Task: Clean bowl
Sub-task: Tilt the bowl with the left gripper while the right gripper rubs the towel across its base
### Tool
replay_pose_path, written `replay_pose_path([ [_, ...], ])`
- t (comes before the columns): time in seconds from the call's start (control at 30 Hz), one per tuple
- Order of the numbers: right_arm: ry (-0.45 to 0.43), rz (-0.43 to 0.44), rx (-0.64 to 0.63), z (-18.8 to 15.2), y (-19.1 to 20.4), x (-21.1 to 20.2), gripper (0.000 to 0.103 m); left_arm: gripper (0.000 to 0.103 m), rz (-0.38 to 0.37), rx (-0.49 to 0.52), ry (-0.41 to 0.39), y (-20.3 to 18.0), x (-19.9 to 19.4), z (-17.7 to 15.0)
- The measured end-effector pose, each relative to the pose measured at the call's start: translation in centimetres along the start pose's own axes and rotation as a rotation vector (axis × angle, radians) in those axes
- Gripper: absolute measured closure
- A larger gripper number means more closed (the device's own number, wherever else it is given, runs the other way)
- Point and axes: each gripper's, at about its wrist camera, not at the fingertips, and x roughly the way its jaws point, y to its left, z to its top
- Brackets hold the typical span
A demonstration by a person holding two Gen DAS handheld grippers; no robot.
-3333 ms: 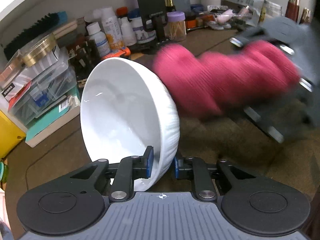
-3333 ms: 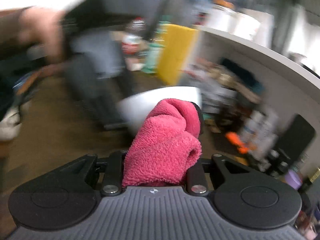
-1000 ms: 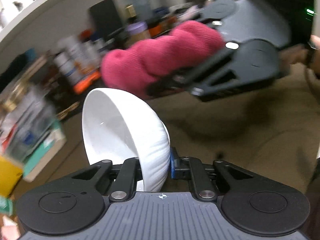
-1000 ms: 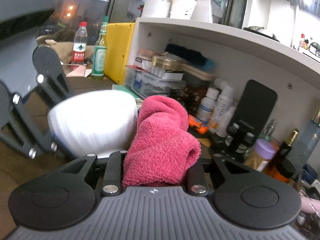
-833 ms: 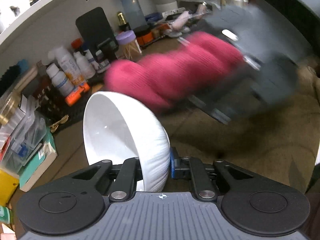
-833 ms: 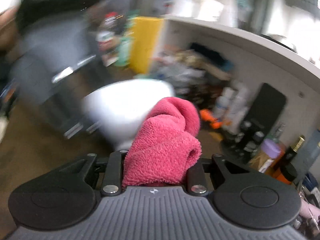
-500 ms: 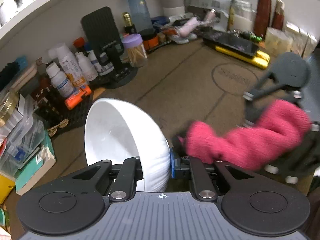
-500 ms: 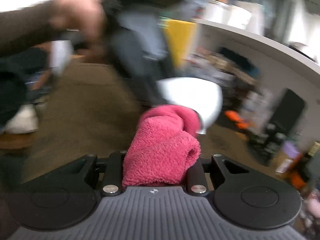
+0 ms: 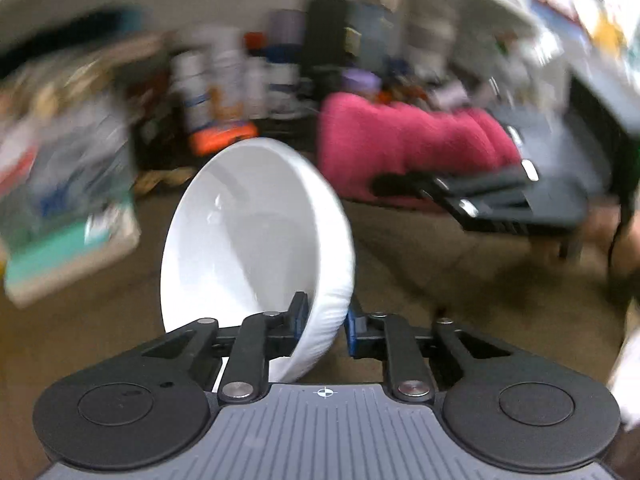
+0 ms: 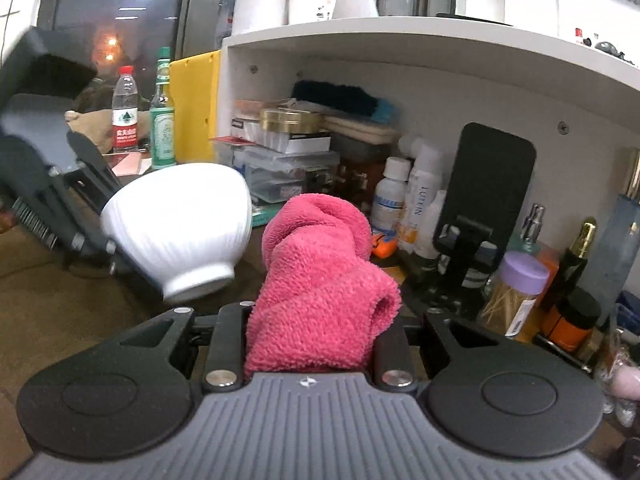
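left gripper (image 9: 322,316) is clamped on the wall of the glossy white ribbed ceramic bowl (image 9: 256,248), one blue pad inside the rim, the other against the ribbed outside. bowl is held up off the brown tabletop (image 9: 460,280), tipped on its side, mouth facing away from the cloth side.

right gripper (image 10: 316,320) is closed tight on a rolled pink terry cloth (image 10: 320,280); the roll sticks out well past the fingers. in the right wrist view the bowl's outer wall and foot ring sit just beside the cloth's tip, left of it; can't tell if they touch. left wrist view is motion-blurred, so that side is moving fast.

step in hand, my read: wiping, with the cloth at the outside of the bowl. inside looks white and shiny, no visible dirt, but blur hides detail, so can't say how much wiping is left.

next move calls for: keep the rim pinch firm, glazed ceramic is slick and the grip is only on one edge. press the cloth flat on the wall, don't lever the bowl out of the pads. cluttered shelf of small bottles (image 10: 394,200) sits close behind, so watch the swing.
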Motion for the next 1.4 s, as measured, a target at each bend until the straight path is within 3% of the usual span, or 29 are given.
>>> replay_pose_path([
  [0.17, 0.015, 0.007, -0.07, 0.5, 2.0, 1.0, 0.077, 0.076, -0.19, -0.376, -0.239, 6.2, -2.5, -4.4],
  [0.2, 0.018, 0.008, -0.098, 0.8, 2.7, 1.6, 0.077, 0.075, -0.206, -0.406, -0.259, 6.7, -2.7, -4.8],
  [0.37, -0.01, 0.061, -0.229, 2.7, 6.5, 3.4, 0.077, 0.071, -0.227, -0.432, -0.278, 7.0, -3.0, -6.1],
  [0.5, 0.025, 0.204, -0.434, 2.4, 9.7, 4.0, 0.077, 0.07, -0.231, -0.446, -0.284, 7.4, -3.3, -6.4],
  [0.67, 0.086, 0.289, -0.591, 0.7, 11.3, 2.8, 0.077, 0.068, -0.223, -0.417, -0.259, 7.9, -3.6, -6.4],
  [0.77, 0.059, 0.217, -0.483, 1.9, 9.5, 3.5, 0.077, 0.066, -0.155, -0.362, -0.216, 6.8, -3.1, -5.5],
  [0.87, 0.005, 0.131, -0.177, 3.4, 5.4, 4.9, 0.077, 0.065, -0.087, -0.306, -0.174, 5.8, -2.6, -4.6],
  [0.93, -0.006, 0.119, -0.131, 3.2, 4.6, 4.9, 0.077, 0.065, -0.043, -0.269, -0.145, 5.1, -2.2, -4.0],
  [1.07, -0.017, 0.049, -0.084, 2.5, 3.8, 4.2, 0.077, 0.065, 0.088, -0.122, -0.059, 2.3, -0.6, -2.2],
  [1.23, -0.082, 0.067, 0.002, 2.8, 1.0, 1.0, 0.077, 0.065, 0.184, 0.041, 0.036, -0.8, 1.1, -0.6],
  [1.4, -0.008, 0.113, -0.141, 1.8, 2.7, 0.9, 0.077, 0.058, 0.323, 0.23, 0.155, -4.4, 3.4, 0.1],
])
